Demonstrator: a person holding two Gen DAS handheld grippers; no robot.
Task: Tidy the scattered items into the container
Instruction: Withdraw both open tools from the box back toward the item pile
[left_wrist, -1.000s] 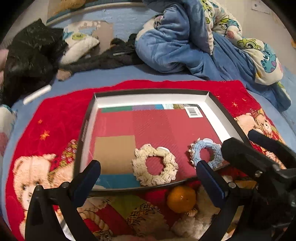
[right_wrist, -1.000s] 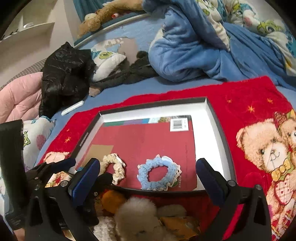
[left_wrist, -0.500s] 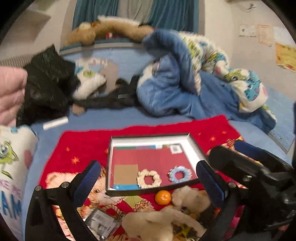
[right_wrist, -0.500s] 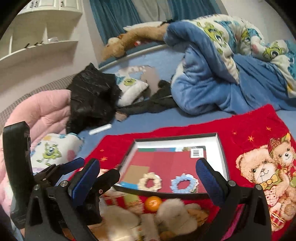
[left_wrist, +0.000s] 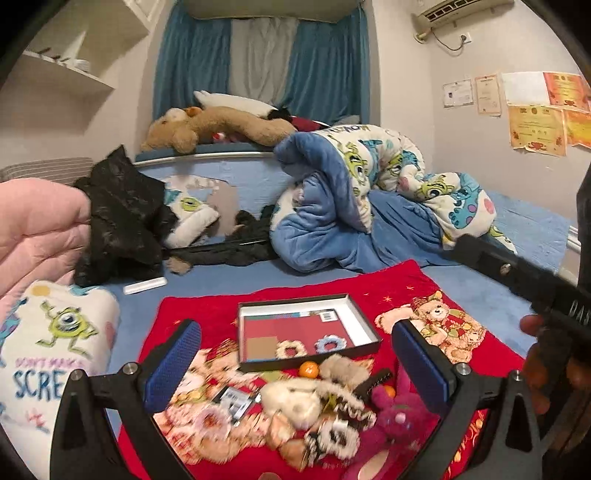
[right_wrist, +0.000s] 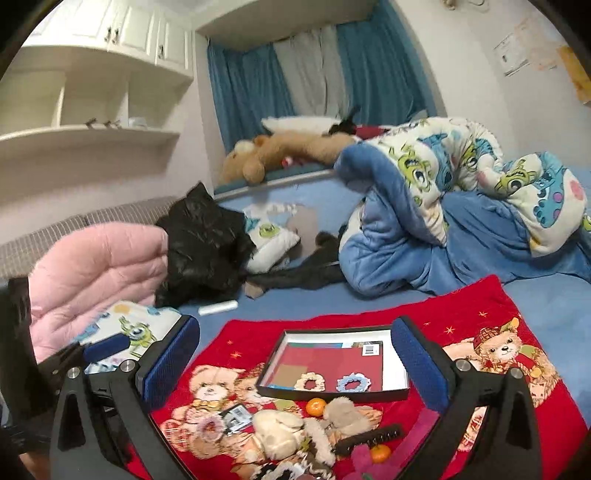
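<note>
A shallow black-rimmed box lies on a red bear blanket. In it lie a cream scrunchie and a blue scrunchie. In front of the box lie an orange, beige plush toys, a black comb, a magenta plush and a second orange. My left gripper and right gripper are both open and empty, held high above the scattered items.
A blue monster-print duvet is heaped behind the blanket. A black jacket, a pink quilt and a monster pillow lie on the left. A white stick lies on the blue sheet.
Both grippers have pulled back and up from the box, which now looks small and far. The pile of items in front of it has come into view.
</note>
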